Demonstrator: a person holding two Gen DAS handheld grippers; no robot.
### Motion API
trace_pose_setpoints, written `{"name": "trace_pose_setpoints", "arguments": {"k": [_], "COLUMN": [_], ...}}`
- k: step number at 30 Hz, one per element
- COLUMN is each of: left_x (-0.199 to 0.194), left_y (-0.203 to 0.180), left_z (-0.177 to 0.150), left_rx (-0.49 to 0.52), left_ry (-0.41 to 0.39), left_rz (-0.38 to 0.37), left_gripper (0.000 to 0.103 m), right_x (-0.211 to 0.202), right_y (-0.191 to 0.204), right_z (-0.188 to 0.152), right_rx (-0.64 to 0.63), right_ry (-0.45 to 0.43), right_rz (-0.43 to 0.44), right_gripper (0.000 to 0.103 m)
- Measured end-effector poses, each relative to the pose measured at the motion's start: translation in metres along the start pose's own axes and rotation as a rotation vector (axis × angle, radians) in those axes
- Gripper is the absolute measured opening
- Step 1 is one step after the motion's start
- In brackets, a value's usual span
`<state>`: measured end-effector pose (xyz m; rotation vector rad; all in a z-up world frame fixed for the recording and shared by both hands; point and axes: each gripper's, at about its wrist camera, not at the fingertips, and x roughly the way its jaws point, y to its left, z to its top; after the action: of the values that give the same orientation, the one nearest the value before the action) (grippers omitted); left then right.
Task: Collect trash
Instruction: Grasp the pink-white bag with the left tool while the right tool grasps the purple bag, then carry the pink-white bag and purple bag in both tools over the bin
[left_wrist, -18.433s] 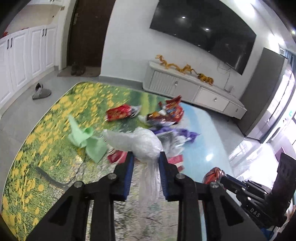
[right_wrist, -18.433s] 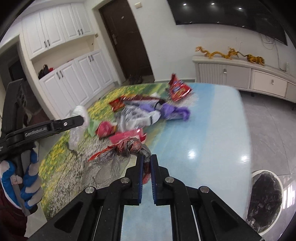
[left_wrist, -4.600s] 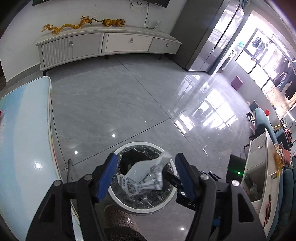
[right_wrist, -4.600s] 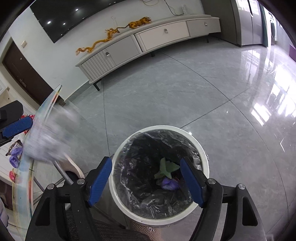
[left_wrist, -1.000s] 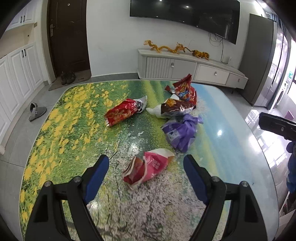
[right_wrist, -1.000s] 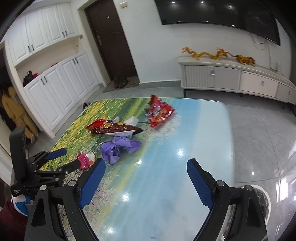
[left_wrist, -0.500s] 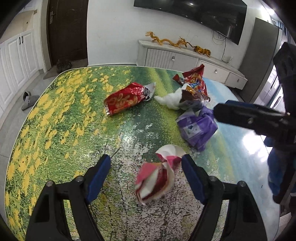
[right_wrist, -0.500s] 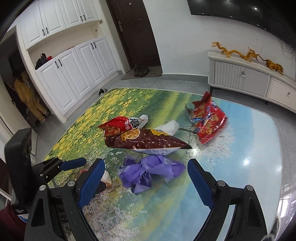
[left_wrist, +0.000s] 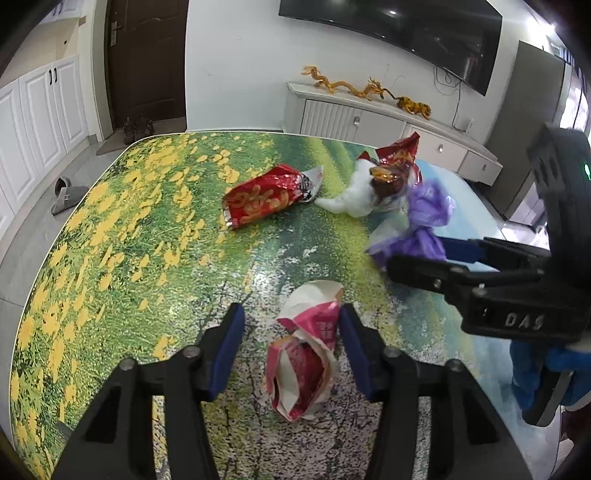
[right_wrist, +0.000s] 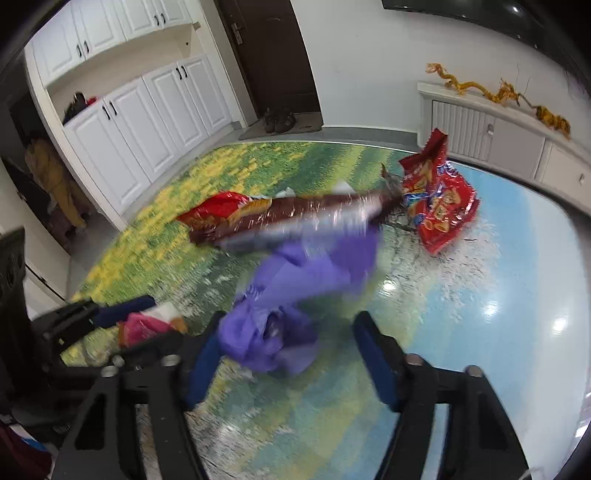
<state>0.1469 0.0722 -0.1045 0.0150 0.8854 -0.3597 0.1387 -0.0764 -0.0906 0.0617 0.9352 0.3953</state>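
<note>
Left wrist view looks down on a table (left_wrist: 122, 236) printed with yellow flowers and green grass, where the left gripper (left_wrist: 291, 339) straddles a crumpled pink and white wrapper (left_wrist: 306, 354). Its jaws have just been closing; the right blue pad sits at the wrapper's edge while the left pad stands clear of it, so nothing is clamped. Farther back lie a red snack bag (left_wrist: 266, 197), a white wad (left_wrist: 354, 195) with a brown bag (left_wrist: 388, 181) against it, and a taller red bag (left_wrist: 400, 151) behind. At the right of that view the right gripper (left_wrist: 421, 254) reaches in level, a blue-gloved hand (left_wrist: 546, 369) behind it, its tips at a purple plastic bag (left_wrist: 424, 225). Right wrist view, blurred, shows the purple plastic bag (right_wrist: 295, 295) bunched between that gripper's (right_wrist: 286, 347) blue pads: the left pad is against it, the right pad apart, and its jaws have just been closing, not clenched on the bag. Beyond lie the brown bag (right_wrist: 295, 218) and a red bag with cartoon figures (right_wrist: 439, 206); the pink wrapper (right_wrist: 147, 325) sits at the left beside the other gripper's finger.
</note>
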Motion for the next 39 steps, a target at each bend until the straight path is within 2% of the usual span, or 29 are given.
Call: {"name": "trace_pose_setpoints", "arguments": {"k": [3,12,20,25,34,39], "left_x": [-0.003,-0.017,-0.035,-0.060,-0.113,-0.128], "left_y": [-0.001,-0.015,-0.022,-0.031,-0.055,-0.075], "left_z": [-0.003,-0.022,-0.041,-0.047,-0.035,-0.021], "left_rx": [-0.006,-0.030,-0.087,-0.084,-0.031,0.006], "left_ry": [-0.001,-0.002,0.010,-0.026,-0.130,-0.165], "left_rz": [-0.012,-0.018,-0.035,-0.037,-0.026,-0.037], "left_gripper": [0.034,0.031,0.027,0.027,0.027,0.027], "right_x": [-0.006,-0.039,-0.084,-0.110,-0.153,-0.173], "right_y": [-0.003,-0.003,-0.004,-0.007,-0.008,-0.022], "right_z": [-0.007,-0.038,-0.068,-0.084,-0.104,-0.110], "right_rx": [0.006,0.006,0.030,0.053,0.089,0.123], "right_ry": [0.009,0.000,-0.041,-0.071,-0.146,-0.185], "right_rz": [0.016,0.039,0.056,0.057,0.046,0.036], "right_gripper": [0.041,0.032,0.031,0.031,0.031,0.031]}}
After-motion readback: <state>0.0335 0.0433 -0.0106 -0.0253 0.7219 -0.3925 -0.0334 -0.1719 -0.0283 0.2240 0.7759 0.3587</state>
